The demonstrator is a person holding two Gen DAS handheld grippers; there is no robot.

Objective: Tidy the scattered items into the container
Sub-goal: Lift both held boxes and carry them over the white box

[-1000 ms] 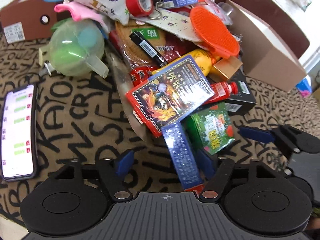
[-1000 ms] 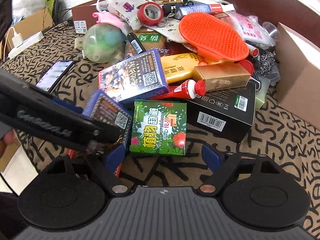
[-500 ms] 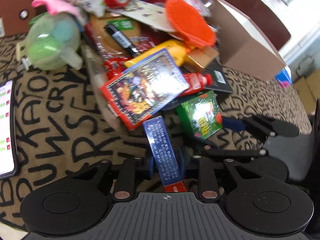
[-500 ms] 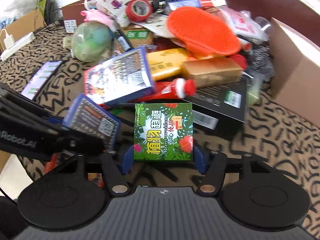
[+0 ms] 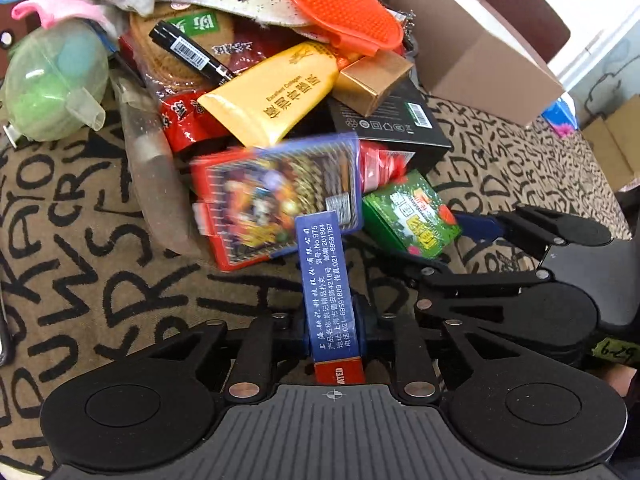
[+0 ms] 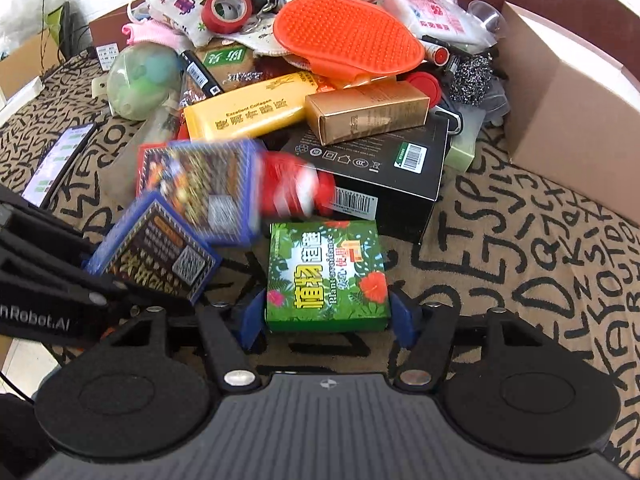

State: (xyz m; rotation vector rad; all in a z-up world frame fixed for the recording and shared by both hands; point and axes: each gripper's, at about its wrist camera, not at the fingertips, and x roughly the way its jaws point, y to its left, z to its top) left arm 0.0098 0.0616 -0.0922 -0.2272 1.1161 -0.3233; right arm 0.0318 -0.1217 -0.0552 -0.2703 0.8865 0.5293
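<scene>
My left gripper (image 5: pixel 330 326) is shut on a blue card box (image 5: pixel 325 284), held edge-up near the camera; the same box shows in the right wrist view (image 6: pixel 154 258). My right gripper (image 6: pixel 328 316) is shut on a green plant-print box (image 6: pixel 328 274), also seen in the left wrist view (image 5: pixel 412 214). A red-and-blue card box (image 5: pixel 276 200) and a red tube (image 6: pixel 298 192) are blurred, sliding off the pile. The open cardboard box (image 6: pixel 568 120) stands at the right.
The pile holds a yellow tube (image 5: pixel 276 92), gold box (image 6: pixel 366 112), black box (image 6: pixel 384 168), orange brush (image 6: pixel 348 40), black marker (image 5: pixel 192 54), red tape (image 6: pixel 226 10) and green ball (image 5: pixel 52 80). A phone (image 6: pixel 60 164) lies left on the letter-print cloth (image 6: pixel 520 248).
Both grippers went from open to shut, left on the blue card box, right on the green box. Both boxes are pulled back from the pile; the red-and-blue box and red tube slid down.
</scene>
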